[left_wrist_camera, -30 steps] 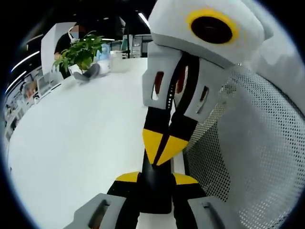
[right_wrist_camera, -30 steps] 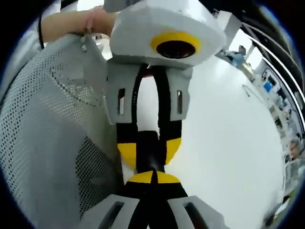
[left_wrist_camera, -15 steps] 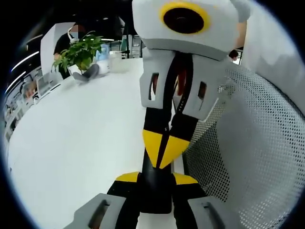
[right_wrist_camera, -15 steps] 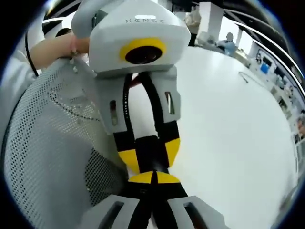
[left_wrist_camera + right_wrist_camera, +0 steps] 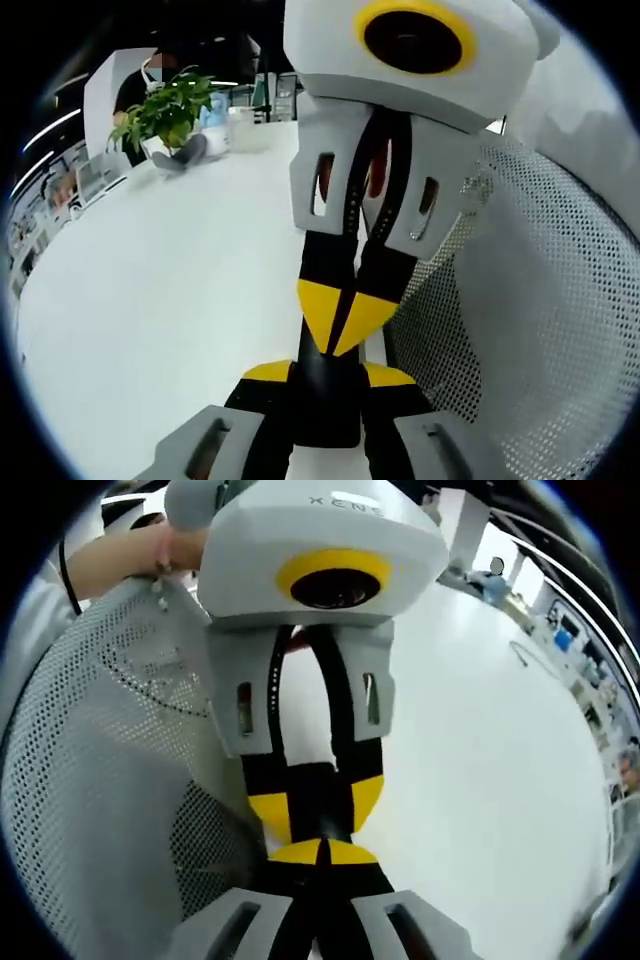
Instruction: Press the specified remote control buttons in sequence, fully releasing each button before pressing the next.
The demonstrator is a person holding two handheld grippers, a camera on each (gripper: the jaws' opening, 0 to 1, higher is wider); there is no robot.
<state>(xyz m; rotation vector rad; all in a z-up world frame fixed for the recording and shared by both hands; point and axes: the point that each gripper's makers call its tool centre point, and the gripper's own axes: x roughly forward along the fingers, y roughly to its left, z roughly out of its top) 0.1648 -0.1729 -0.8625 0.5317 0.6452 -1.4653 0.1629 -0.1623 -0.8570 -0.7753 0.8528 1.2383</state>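
Left gripper view: left gripper [image 5: 328, 374] clamped on the black remote [image 5: 330, 412], one yellow pad on each long edge, remote pointing away over the white table [image 5: 150, 300]. Right gripper [image 5: 345, 318] coming down from the top, jaws pinched together into one yellow point, tip resting on or just above the remote's face; impossible to say which button, since tip and jaws hide the keys. Mesh sleeve [image 5: 540, 340] close on the right, plant [image 5: 165, 108] well apart at the far end of the table.

Right gripper view: right gripper [image 5: 322, 852] at the bottom, tips meeting with no gap, used as a poker. Beyond it the left gripper [image 5: 315, 808] gripping the remote [image 5: 318, 780] from both sides, a hand [image 5: 150, 552] behind it at the upper left.

Probably mid-press or just at contact. For a clean press: push straight down along the closed tip, not at a slant, so as not to catch a neighbouring key. Brace the remote firmly in the left clamp so it does not tip or slide under the load. Then lift fully clear, with a plain gap between tip and face, before lining up on the next button. Hold both well over the table.
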